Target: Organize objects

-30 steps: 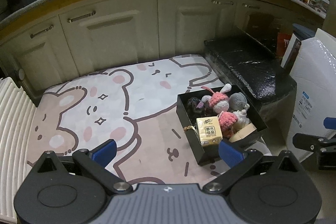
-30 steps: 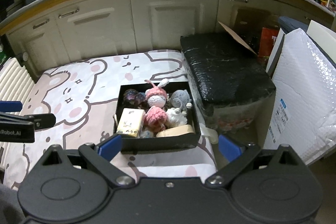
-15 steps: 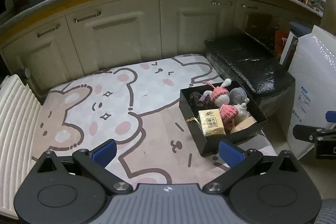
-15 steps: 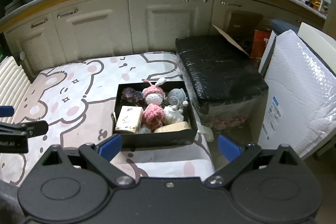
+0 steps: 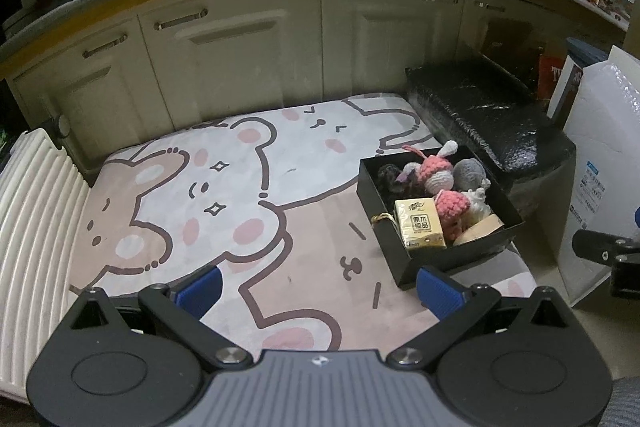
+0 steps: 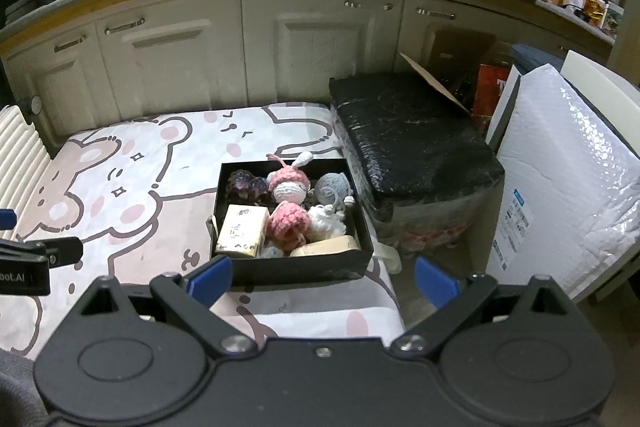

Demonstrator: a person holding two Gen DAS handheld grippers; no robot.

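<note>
A black open box (image 5: 390, 205) (image 6: 298, 269) sits on the right part of a cartoon bear mat (image 5: 224, 195) (image 6: 120, 203). Inside lie a yellow tissue pack (image 5: 420, 223) (image 6: 242, 230), pink crocheted dolls (image 5: 438, 175) (image 6: 289, 217), a grey yarn ball (image 5: 469, 174) (image 6: 332, 187), a dark bundle (image 6: 245, 185) and a tan roll (image 6: 326, 246). My left gripper (image 5: 318, 289) hovers open above the mat's front, left of the box. My right gripper (image 6: 322, 277) stands open just in front of the box. Nothing is held.
Cream cabinet doors (image 5: 224, 67) run along the back. A black wrapped block (image 6: 412, 143) stands right of the box, and a white bubble-wrap parcel (image 6: 568, 163) further right. A white ribbed panel (image 5: 32, 227) borders the mat on the left.
Both grippers have drawn back and upward from the box, so it looks smaller and farther. Nothing in the box has moved.
</note>
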